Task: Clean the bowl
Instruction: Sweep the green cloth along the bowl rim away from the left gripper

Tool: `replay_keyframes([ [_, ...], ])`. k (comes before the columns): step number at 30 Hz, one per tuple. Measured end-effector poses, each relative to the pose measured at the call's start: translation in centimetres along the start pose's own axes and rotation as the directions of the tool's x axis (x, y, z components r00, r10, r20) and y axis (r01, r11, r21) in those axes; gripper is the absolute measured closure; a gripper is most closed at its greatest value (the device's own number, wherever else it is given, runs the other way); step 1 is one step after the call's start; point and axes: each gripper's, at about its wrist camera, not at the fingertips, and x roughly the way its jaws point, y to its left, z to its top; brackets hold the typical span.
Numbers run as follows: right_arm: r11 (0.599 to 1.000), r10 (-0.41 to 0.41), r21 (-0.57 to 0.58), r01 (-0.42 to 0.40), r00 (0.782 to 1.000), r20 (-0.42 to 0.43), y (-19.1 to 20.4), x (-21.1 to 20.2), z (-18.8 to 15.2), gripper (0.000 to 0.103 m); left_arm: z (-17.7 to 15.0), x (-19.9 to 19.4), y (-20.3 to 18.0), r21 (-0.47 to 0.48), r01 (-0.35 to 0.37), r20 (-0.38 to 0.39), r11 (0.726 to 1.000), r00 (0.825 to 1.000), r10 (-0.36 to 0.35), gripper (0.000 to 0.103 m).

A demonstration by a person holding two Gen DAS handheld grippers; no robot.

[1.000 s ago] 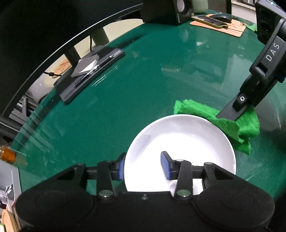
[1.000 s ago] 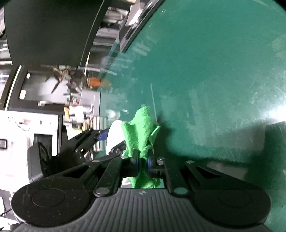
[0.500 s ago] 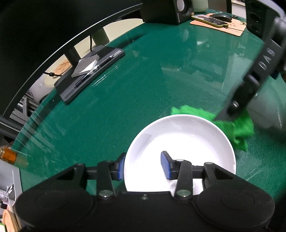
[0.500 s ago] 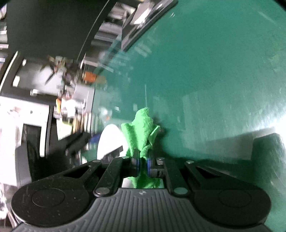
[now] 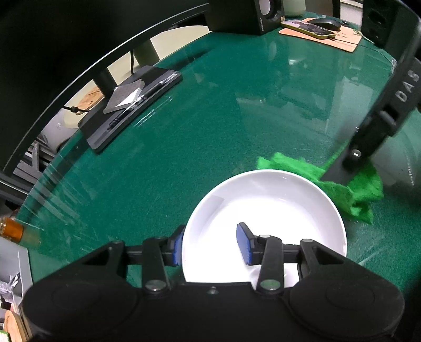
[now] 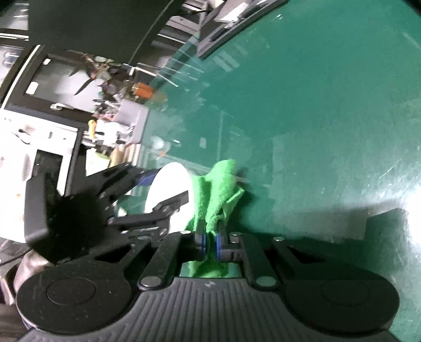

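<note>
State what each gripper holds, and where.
Left gripper clamps the white bowl by its near rim. Right gripper pinches the green cloth at a bunched fold.

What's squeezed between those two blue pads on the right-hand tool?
A bunched green cloth, pinched between the right tool's pads, beside the white bowl. The right wrist view shows it best.

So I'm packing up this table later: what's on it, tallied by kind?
White bowl: 1
Green cloth: 1
Black tray: 1
Speaker: 1
Phone: 1
Mouse: 1
Mat: 1
Total: 7
</note>
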Motion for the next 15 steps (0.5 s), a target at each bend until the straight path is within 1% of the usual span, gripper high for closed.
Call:
replay_keyframes([
  [2, 1.000, -0.012, -0.001, 0.012, 1.000, 0.021, 0.0, 0.2, 0.7, 0.094, 0.1, 0.0, -0.1, 0.002, -0.003, -0.002, 1.000, 1.000, 0.003, 0.063],
  [4, 1.000, 0.004, 0.022, -0.005, 0.999, 0.053, -0.3, 0.5, 1.8, 0.094, 0.1, 0.0, -0.1, 0.000, -0.004, -0.005, 1.000, 1.000, 0.004, 0.063],
  [5, 1.000, 0.006, 0.023, -0.007, 0.998, 0.055, -0.2, 0.7, 2.1, 0.094, 0.2, 0.0, -0.1, 0.001, -0.003, -0.007, 1.000, 1.000, 0.003, 0.063],
  [8, 1.000, -0.001, 0.018, 0.000, 0.999, 0.046, -0.2, 0.7, 2.0, 0.094, 0.2, 0.0, 0.0, 0.003, 0.000, -0.006, 1.000, 1.000, 0.000, 0.063],
  [12, 1.000, 0.022, 0.015, -0.022, 1.000, -0.003, -0.4, 0.0, 0.6, 0.094, 0.3, 0.0, 0.0, 0.007, 0.004, -0.004, 1.000, 1.000, -0.004, 0.063],
  [15, 1.000, 0.008, 0.009, -0.008, 1.000, 0.007, 0.0, 0.1, 0.6, 0.094, 0.3, 0.0, -0.1, 0.005, 0.002, -0.003, 1.000, 1.000, -0.002, 0.062],
])
